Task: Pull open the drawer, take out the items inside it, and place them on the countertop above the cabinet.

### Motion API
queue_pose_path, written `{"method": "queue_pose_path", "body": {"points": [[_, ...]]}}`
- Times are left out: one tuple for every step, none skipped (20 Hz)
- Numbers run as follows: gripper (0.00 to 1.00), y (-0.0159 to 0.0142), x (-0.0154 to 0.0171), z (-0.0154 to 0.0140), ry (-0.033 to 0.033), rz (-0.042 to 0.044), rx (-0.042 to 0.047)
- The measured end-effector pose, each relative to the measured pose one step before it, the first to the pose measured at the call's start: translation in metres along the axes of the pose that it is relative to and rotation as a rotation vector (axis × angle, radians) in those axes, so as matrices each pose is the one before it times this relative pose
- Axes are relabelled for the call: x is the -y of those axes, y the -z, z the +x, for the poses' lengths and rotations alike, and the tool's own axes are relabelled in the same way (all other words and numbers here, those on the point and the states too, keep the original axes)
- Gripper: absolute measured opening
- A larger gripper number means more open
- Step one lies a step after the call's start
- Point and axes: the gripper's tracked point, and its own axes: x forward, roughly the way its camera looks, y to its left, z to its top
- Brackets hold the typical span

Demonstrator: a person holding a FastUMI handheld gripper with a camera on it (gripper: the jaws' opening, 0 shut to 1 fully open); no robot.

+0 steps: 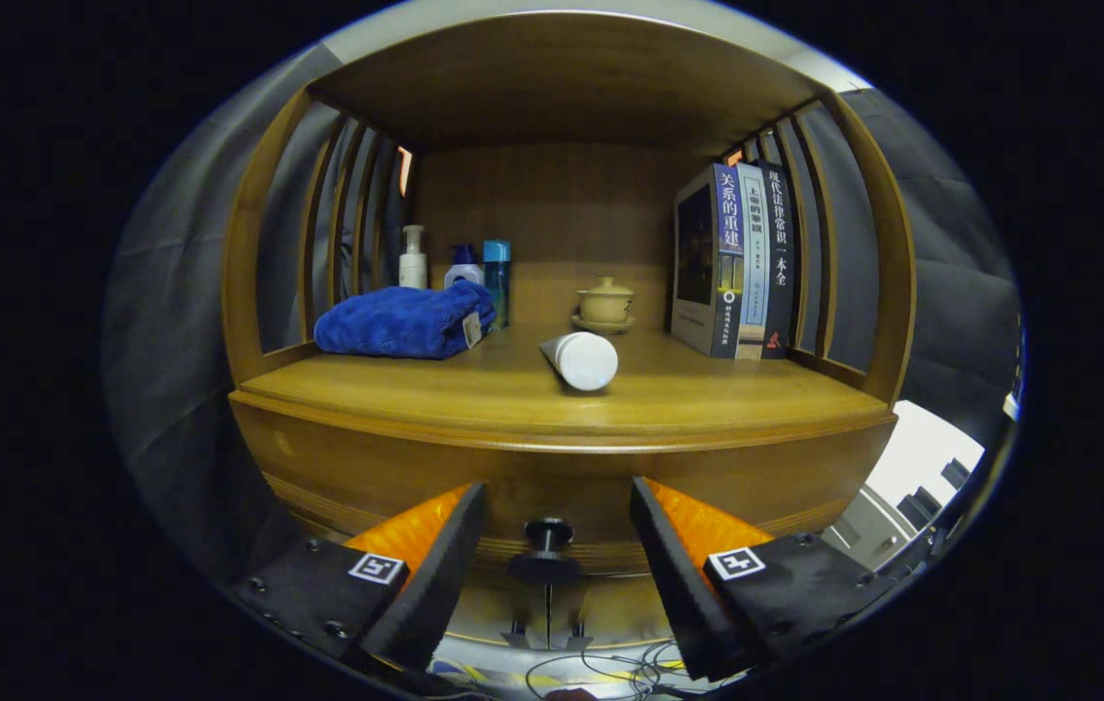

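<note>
My gripper (pixel 557 506) is open, its two fingers spread apart with nothing held. Between them and just ahead sits the dark round knob (pixel 549 534) of the wooden drawer (pixel 396 467), which looks closed under the countertop. The countertop (pixel 708 399) stretches above and beyond the fingers. A white tube (pixel 581 359) lies on its side on the countertop, its round cap end facing me. The drawer's inside is hidden.
On the countertop: a folded blue towel (pixel 403 319) at the left, bottles (pixel 413 259) behind it, a lidded tea cup (pixel 605 303) on a saucer at the back, upright books (pixel 737 261) at the right. Slatted wooden sides and a shelf enclose it. Cables (pixel 601 667) lie below.
</note>
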Motion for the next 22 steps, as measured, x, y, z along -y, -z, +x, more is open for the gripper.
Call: {"method": "queue_pose_path", "body": {"points": [[0.98, -0.00686, -0.00209, -0.00985, -0.01489, 0.00624, 0.02011], [0.98, -0.01095, -0.00349, -0.01067, -0.02289, 0.01417, 0.03309], [0.98, -0.01306, -0.00069, -0.01108, -0.01104, 0.00808, 0.03794], [0.98, -0.01406, 0.00311, -0.01038, 0.00667, 0.00570, 0.03545], [0.97, -0.01174, 0.00310, -0.01235, 0.00575, 0.01058, 0.03067], [0.97, -0.00785, 0.00076, -0.00855, 0.00595, 0.01619, 0.02019], [0.97, -0.00101, 0.00024, -0.01169, 0.00540, 0.01052, 0.00273], [0.97, 0.00415, -0.00005, -0.01005, 0.00323, 0.00617, -0.01072], [0.97, 0.00511, -0.00205, -0.00968, -0.00498, -0.00662, -0.01209], [0.97, 0.00318, -0.00194, -0.00888, -0.00750, -0.01503, 0.00514], [0.97, 0.00147, -0.00289, -0.00768, -0.00724, -0.01568, 0.01616], [0.97, 0.00339, -0.00070, -0.00563, -0.00162, -0.01505, 0.01262], [0.97, 0.00557, -0.00166, -0.00818, -0.00538, -0.01105, 0.01153], [0.97, 0.00261, -0.00119, -0.00584, -0.00235, -0.00176, 0.01755], [0.97, 0.00118, 0.00019, -0.00592, 0.00215, 0.00398, 0.02247], [0.97, -0.00062, -0.00006, -0.00226, 0.00546, -0.00313, 0.02838], [0.97, -0.00209, -0.00016, -0.00334, 0.00543, -0.00840, 0.03138], [0.97, -0.00313, -0.00250, -0.00107, 0.00042, -0.01223, 0.03026], [0.97, 0.00030, -0.00375, -0.00038, -0.00352, -0.02290, 0.01412], [0.96, 0.00437, -0.00350, -0.00084, -0.00707, -0.02316, -0.00498], [0.97, 0.00475, -0.00299, 0.00045, -0.00587, -0.01724, -0.01445], [0.97, 0.00454, -0.00108, -0.00028, -0.00135, -0.00585, -0.01199]]}}
